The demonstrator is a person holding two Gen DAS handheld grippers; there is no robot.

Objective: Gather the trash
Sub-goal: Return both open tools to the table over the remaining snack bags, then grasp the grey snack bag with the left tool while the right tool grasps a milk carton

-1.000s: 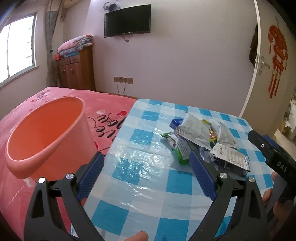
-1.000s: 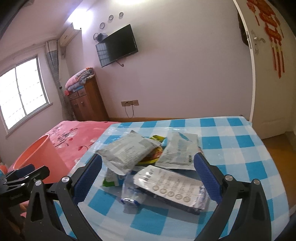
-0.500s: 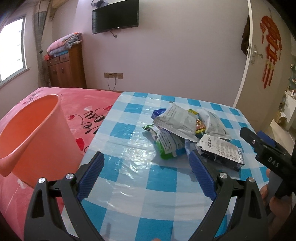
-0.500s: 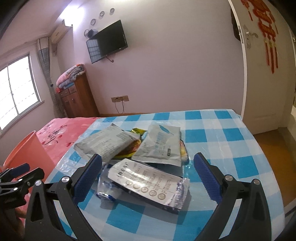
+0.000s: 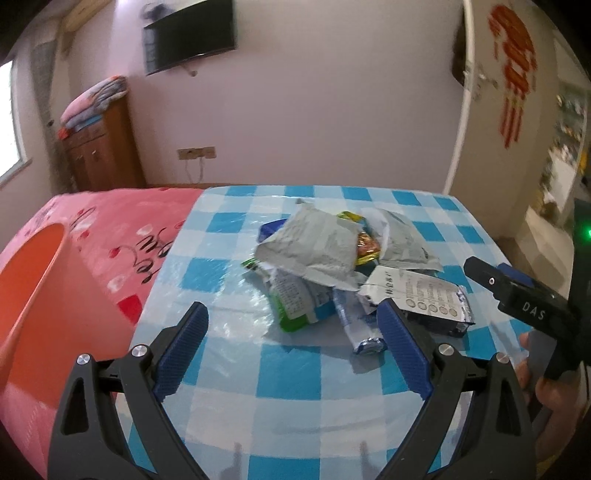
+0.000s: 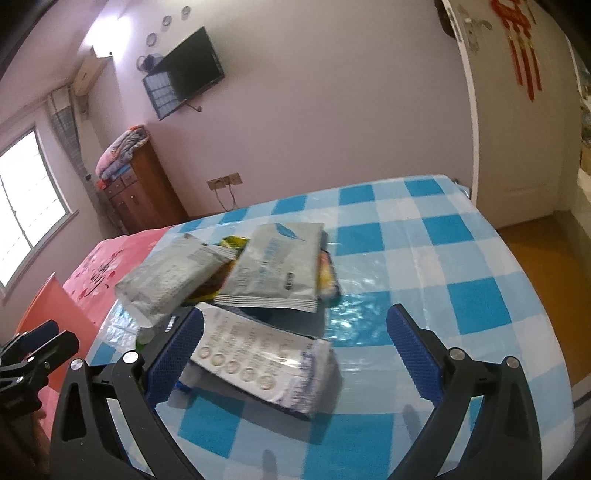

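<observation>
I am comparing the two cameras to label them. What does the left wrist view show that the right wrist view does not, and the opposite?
Only the left wrist view shows the green-edged packet at the near side of the pile, and a hand holding the right gripper.

Only the right wrist view shows the air conditioner and the window panes.

Both show the silver packet with circles, the checked tablecloth, the orange bucket, the television, and both grippers open.
</observation>
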